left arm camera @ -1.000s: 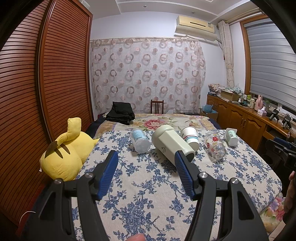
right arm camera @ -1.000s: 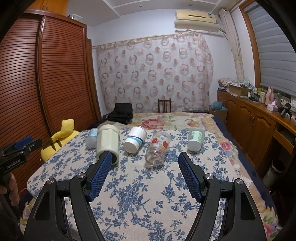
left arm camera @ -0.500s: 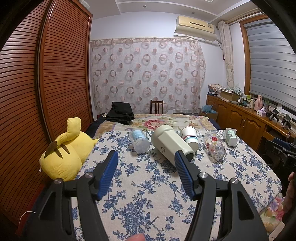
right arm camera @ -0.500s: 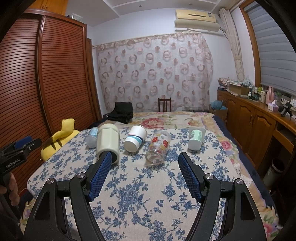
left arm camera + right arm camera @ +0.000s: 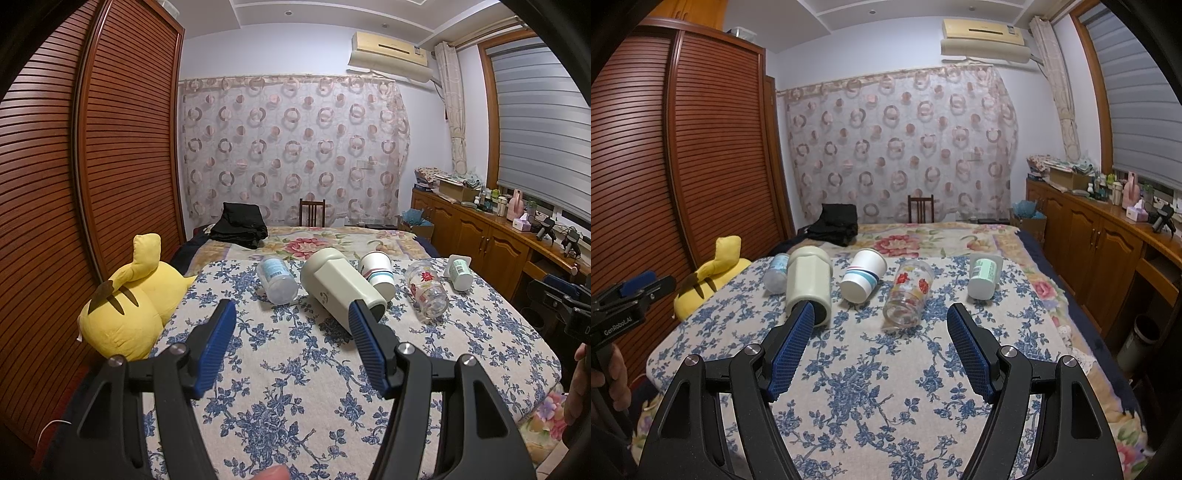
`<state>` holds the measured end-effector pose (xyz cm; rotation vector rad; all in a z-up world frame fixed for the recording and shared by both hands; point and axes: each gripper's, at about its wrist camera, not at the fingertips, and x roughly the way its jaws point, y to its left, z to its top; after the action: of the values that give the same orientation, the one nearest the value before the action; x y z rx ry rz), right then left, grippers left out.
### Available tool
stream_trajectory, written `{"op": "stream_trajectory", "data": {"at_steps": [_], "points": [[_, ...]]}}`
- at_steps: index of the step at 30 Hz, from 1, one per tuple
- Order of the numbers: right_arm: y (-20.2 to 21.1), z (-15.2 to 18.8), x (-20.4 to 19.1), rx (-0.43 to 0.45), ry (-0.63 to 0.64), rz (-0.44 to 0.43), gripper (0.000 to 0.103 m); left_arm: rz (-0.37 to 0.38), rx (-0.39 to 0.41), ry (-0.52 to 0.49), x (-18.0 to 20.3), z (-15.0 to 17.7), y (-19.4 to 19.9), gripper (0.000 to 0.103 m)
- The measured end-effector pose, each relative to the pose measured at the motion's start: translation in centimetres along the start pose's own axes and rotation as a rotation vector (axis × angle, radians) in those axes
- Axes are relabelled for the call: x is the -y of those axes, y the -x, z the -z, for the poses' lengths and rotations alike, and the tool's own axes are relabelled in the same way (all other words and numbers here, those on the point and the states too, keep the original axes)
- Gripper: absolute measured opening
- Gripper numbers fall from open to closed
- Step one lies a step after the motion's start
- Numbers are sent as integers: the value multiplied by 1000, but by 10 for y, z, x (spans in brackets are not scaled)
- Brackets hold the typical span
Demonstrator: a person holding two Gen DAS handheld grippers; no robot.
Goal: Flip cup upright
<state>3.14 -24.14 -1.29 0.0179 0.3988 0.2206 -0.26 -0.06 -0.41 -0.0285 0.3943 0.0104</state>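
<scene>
Blue ribbed pads frame both views: your left gripper [image 5: 291, 325] and right gripper [image 5: 881, 328] are both spread wide, nothing between the fingers, both held above the near part of the floral bedspread [image 5: 886, 387].

Step in hand, by my reading: pre-approach. No cup touched; all five lie on their sides in a row across the bed.

Nearest your left gripper: cream tumbler [image 5: 341, 286], open mouth toward you, its mouth end just behind the right-hand pad. Clear plastic cup [image 5: 277, 280] lies beside it, ahead between the fingers.

From the right wrist view, flowered glass [image 5: 909, 293] lies ahead, roughly centred between the pads, mouth facing you. Striped paper cup [image 5: 863, 279] is just left of it; small green-label cup [image 5: 983, 274] well off to the right.

Beyond: yellow plush [image 5: 125, 302] at the left edge, black bag [image 5: 240, 225], chair [image 5: 312, 212].

Next move, as I judge it: pick one cup, advance low, straddle its body crosswise, close, then rotate mouth-up. Soft bedding may let it tip on release.
</scene>
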Motion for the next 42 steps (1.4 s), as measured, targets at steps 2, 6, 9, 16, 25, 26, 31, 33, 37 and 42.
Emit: {"op": "stream_trajectory", "data": {"at_steps": [2, 6, 9, 16, 25, 26, 31, 33, 37, 42], "points": [[0, 0, 0, 0, 0, 1, 76, 0, 1, 0, 0, 0, 0, 63], [0, 0, -1, 0, 1, 0, 76, 0, 1, 1, 0, 0, 0, 63], [0, 0, 0, 0, 0, 0, 76, 0, 0, 0, 0, 0, 0, 63], [0, 1, 0, -3, 1, -1, 76, 5, -10, 4, -2, -3, 3, 63], [-20, 6, -5, -44, 13, -25, 76, 32, -93, -23, -5, 4, -33, 63], [-23, 5, -6, -49, 17, -32, 76, 44, -106, -22, -9, 4, -39, 63], [-45, -2, -12, -68, 44, -53, 76, 71, -155, -19, -21, 3, -65, 63], [-56, -6, -16, -75, 51, -64, 76, 80, -179, -14, -28, 0, -79, 63], [-78, -13, -28, -91, 66, -91, 76, 69, -193, -22, -39, -9, -99, 63], [-104, -20, -38, -118, 96, -116, 76, 65, -224, -25, -51, -20, -130, 63]]}}
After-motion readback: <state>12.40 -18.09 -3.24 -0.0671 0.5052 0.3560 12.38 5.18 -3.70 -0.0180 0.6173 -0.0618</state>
